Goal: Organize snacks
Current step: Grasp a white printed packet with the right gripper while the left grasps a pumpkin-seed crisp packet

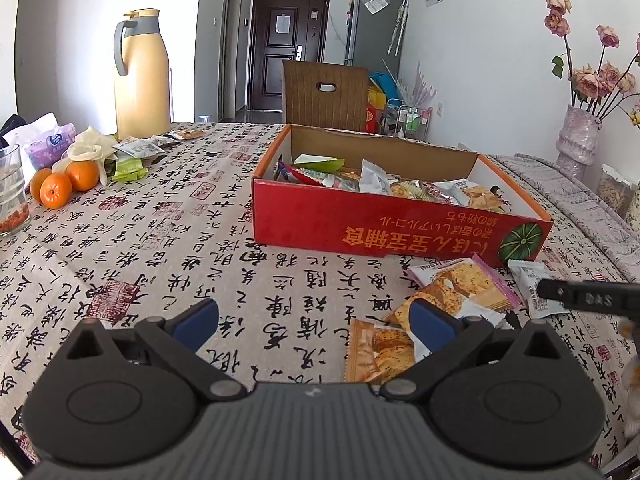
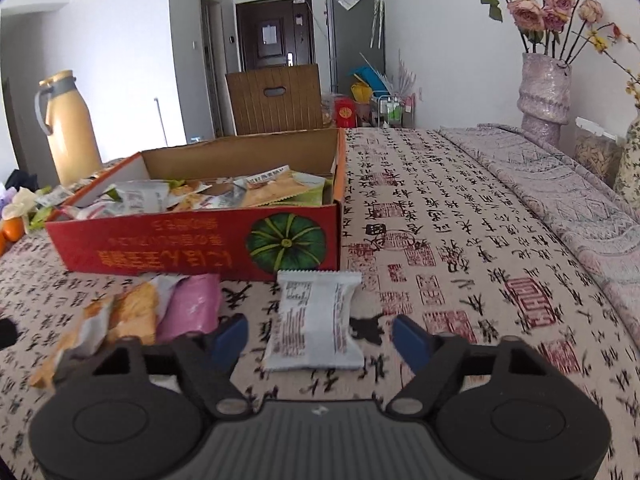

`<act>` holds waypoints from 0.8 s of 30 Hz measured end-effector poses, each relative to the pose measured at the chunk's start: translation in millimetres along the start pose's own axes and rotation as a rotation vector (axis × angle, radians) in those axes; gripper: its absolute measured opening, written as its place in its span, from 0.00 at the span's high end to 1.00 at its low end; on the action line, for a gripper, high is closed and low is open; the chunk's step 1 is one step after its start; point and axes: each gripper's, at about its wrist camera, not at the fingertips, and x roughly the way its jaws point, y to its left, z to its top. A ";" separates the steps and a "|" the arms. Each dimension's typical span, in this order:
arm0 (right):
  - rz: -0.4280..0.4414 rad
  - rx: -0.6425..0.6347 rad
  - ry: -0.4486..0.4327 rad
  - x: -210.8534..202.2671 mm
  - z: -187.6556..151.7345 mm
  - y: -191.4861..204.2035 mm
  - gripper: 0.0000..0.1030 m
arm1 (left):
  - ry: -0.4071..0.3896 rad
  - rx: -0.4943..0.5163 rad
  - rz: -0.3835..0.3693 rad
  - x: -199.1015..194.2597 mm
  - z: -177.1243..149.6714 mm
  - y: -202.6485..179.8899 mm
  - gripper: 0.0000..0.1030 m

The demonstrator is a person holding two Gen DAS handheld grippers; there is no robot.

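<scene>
An open red cardboard box [image 1: 360, 220] [image 2: 160, 248] on the calligraphy-print tablecloth holds several snack packets. In front of it lie orange biscuit packets [image 1: 384, 348] [image 2: 132, 312], a pink-edged packet [image 1: 452, 292] [image 2: 192, 308] and a white packet [image 1: 528, 280] [image 2: 316, 320]. My right gripper [image 2: 320, 330] is open and straddles the white packet, with a gap between each blue pad and the wrapper. One of its black fingers [image 1: 580, 299] shows over that packet in the left wrist view. My left gripper [image 1: 316, 316] is open with only cloth between its fingers. Its right finger overlaps the orange packets.
At the far left stand a yellow thermos jug [image 1: 142, 76], oranges [image 1: 60, 188], a glass [image 1: 10, 192] and more loose packets [image 1: 136, 152]. A vase of dried roses [image 2: 544, 92] stands at the right edge. A wooden chair [image 1: 324, 92] is behind the box.
</scene>
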 end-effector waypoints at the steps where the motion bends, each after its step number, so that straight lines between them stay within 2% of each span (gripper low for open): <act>1: 0.000 -0.003 0.006 4.9 3.1 0.3 0.30 | 0.001 -0.001 0.001 0.1 0.1 0.0 0.00; 4: -0.009 -0.005 0.026 19.7 11.0 2.6 0.43 | 0.001 0.000 0.002 -0.1 0.2 -0.4 0.00; 6: -0.018 -0.007 0.047 29.3 13.1 4.6 0.47 | 0.000 0.003 0.005 -0.2 0.7 -0.5 0.00; 8: -0.022 -0.019 0.068 36.8 11.4 7.8 0.55 | 0.001 0.005 0.006 0.7 1.0 -0.3 0.00; 12: -0.028 -0.048 0.058 37.8 7.4 11.2 0.62 | 0.011 0.006 0.005 4.2 1.1 -0.7 0.00; 16: -0.013 -0.038 0.038 34.7 6.9 9.2 0.62 | 0.018 0.008 0.003 6.4 0.8 -1.9 0.00; 24: 0.005 -0.001 -0.066 -2.1 3.0 3.0 0.62 | 0.033 0.012 -0.006 10.4 6.1 -6.7 0.00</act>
